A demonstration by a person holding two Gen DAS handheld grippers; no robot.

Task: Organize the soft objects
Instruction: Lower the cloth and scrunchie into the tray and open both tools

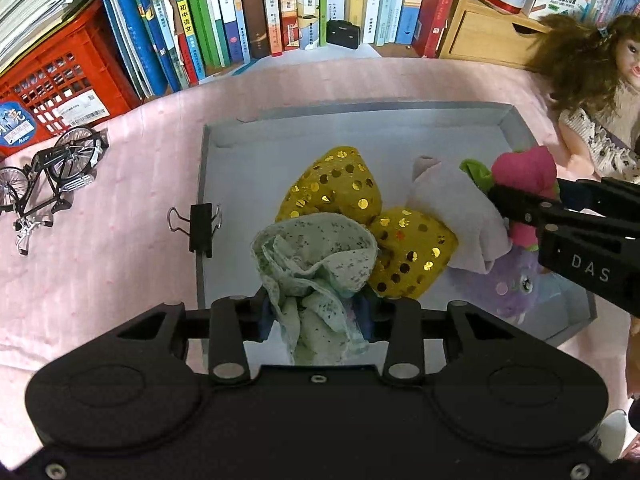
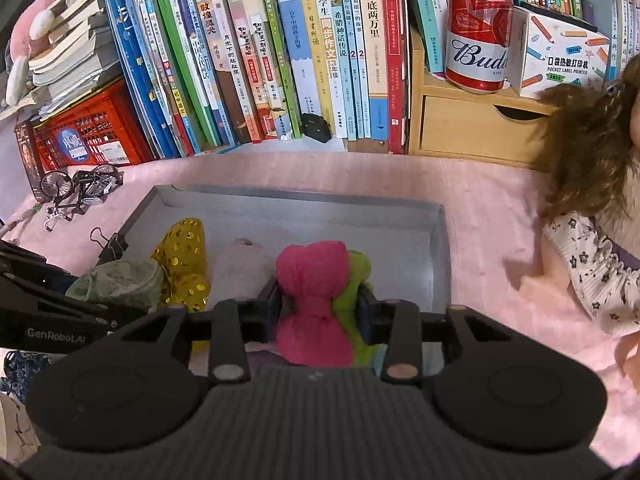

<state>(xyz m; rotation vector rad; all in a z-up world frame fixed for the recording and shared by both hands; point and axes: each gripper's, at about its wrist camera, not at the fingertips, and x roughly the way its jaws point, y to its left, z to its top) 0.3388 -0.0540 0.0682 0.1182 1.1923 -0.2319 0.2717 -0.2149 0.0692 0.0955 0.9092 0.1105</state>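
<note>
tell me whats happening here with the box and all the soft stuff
A person is working two handheld grippers over a shallow grey box on a pink cloth. The left gripper has a pale green speckled cloth between its fingers, low over the box's near side. The right gripper has a pink and green plush toy between its fingers. A gold sequinned bow, a pale pink cloth and a purple plush already lie inside.

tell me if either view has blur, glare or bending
Left wrist view: strong fisheye bend, the books lean outward; gold sequins on the yellow bow glint; centre sharp. Right wrist view: same bend, dark corners; the doll's hair at the right edge is soft.
</note>
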